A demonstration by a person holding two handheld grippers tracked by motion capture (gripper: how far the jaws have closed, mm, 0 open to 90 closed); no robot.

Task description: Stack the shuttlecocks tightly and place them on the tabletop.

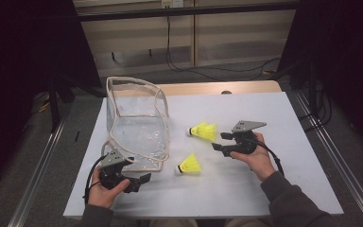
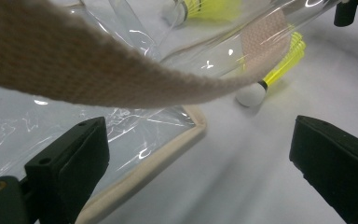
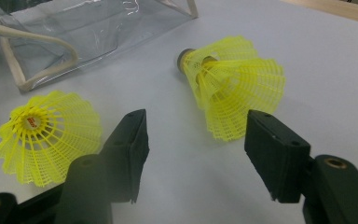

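Note:
Two yellow shuttlecocks lie on the white board [image 1: 274, 113]. The farther shuttlecock [image 1: 204, 131] [image 3: 235, 84] lies on its side just ahead of my right gripper [image 1: 220, 141] [image 3: 198, 135], whose jaws stand open and empty. The nearer shuttlecock [image 1: 189, 164] [image 3: 46, 135] [image 2: 251, 94] lies between the two hands. A clear plastic bag [image 1: 137, 123] [image 3: 88, 28] with beige trim stands open at the left. My left gripper [image 1: 141, 182] [image 2: 200, 158] is open at the bag's near corner, holding nothing. The bag's beige strap [image 2: 98, 65] hangs across the left gripper view.
The board rests on a wooden table [image 1: 208, 88] whose edge shows at the back. Metal rails [image 1: 42, 161] run along both sides, and cables [image 1: 194, 71] lie on the floor beyond. Bare board stretches to the right of my right hand.

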